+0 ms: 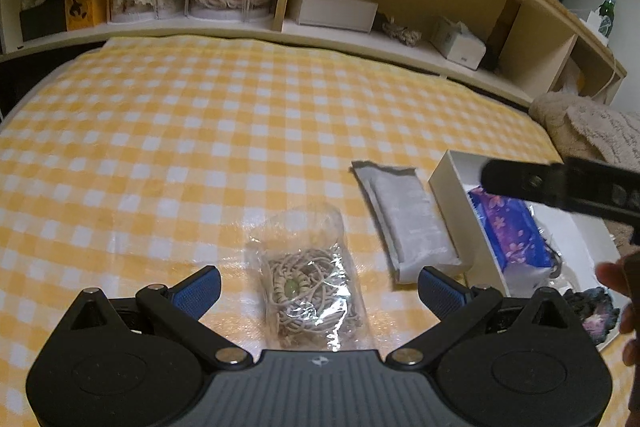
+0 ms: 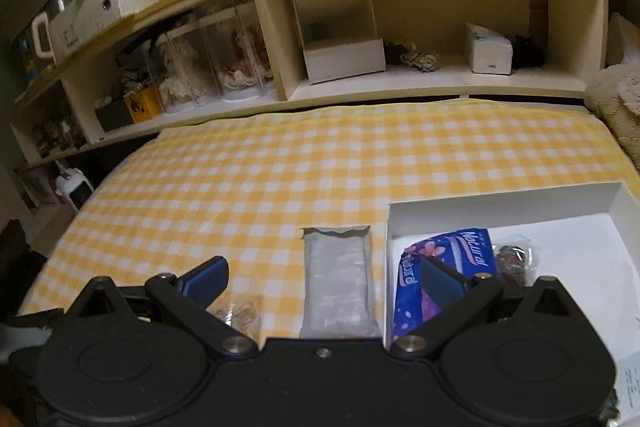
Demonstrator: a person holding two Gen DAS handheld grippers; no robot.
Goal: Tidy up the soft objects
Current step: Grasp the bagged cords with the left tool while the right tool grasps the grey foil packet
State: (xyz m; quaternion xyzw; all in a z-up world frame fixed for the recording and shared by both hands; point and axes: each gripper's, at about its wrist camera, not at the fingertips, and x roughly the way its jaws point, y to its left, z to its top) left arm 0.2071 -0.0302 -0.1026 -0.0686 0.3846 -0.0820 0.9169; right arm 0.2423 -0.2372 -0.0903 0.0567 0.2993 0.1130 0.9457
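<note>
Clear bag of cord (image 1: 310,287) lying on checked cloth (image 1: 160,147), between our spread left gripper (image 1: 320,285) fingers. White box (image 1: 448,183) at two o'clock. We are pinching bag mid-body, avoiding slippery film. Right gripper (image 2: 324,281) spread, empty, over silver pouch (image 2: 338,283).

Blue floral packet (image 2: 444,275) — "Natural", printed twice.

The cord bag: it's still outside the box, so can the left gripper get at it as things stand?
Probably yes. The left gripper is open, with the cord bag lying flat on the checked cloth between its fingers. Nothing covers the bag; the grey pouch lies apart, to its right.
</note>
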